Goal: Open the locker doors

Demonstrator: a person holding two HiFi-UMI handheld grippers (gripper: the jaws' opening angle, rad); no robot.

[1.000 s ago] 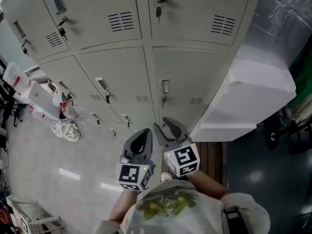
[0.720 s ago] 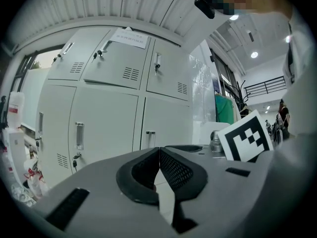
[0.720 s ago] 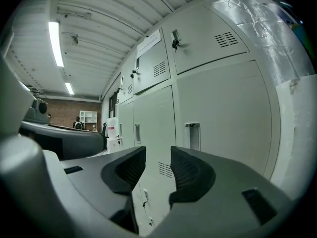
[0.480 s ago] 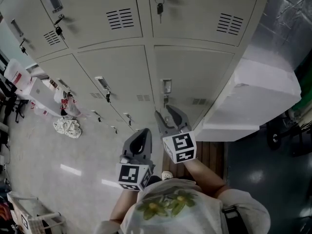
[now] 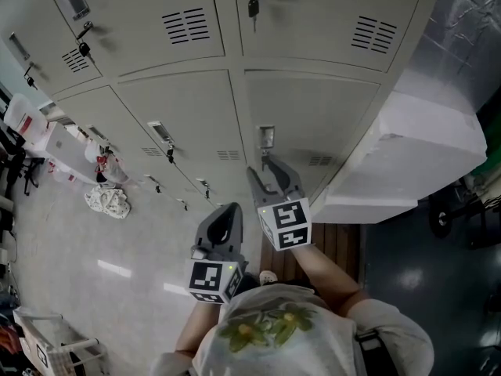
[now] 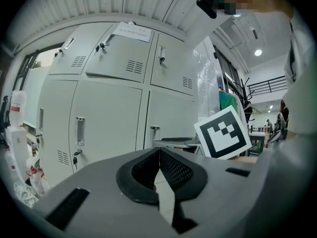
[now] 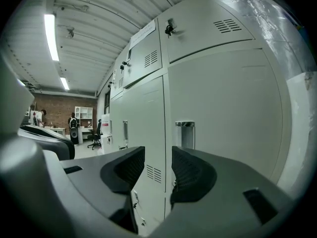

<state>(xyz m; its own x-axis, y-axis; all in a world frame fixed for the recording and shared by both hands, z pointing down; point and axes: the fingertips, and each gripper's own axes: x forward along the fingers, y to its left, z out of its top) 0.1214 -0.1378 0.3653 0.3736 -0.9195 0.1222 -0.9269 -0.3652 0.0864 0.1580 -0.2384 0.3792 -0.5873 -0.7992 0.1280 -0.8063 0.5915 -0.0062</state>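
A bank of beige lockers (image 5: 180,108) fills the head view, every door closed. The lower right door (image 5: 313,116) has a recessed metal handle (image 5: 266,137) with a key hanging under it. My right gripper (image 5: 270,177) points at that door just below the handle, apart from it. Its jaws have just been opening and stand open with nothing between them. In the right gripper view the handle (image 7: 184,133) lies just ahead of the right gripper (image 7: 158,165). My left gripper (image 5: 227,215) hangs lower and further back, shut and empty, as the left gripper view (image 6: 158,155) shows.
A large white wrapped block (image 5: 415,155) leans against the lockers' right side, with foil-covered material (image 5: 470,30) above it. A wooden pallet (image 5: 338,245) lies under it. A cloth heap (image 5: 106,202) and bags (image 5: 35,131) lie on the floor at left.
My right gripper has moved forward to the lower right door, up to just below its handle, and its jaws stand wider. The left gripper has hardly shifted.
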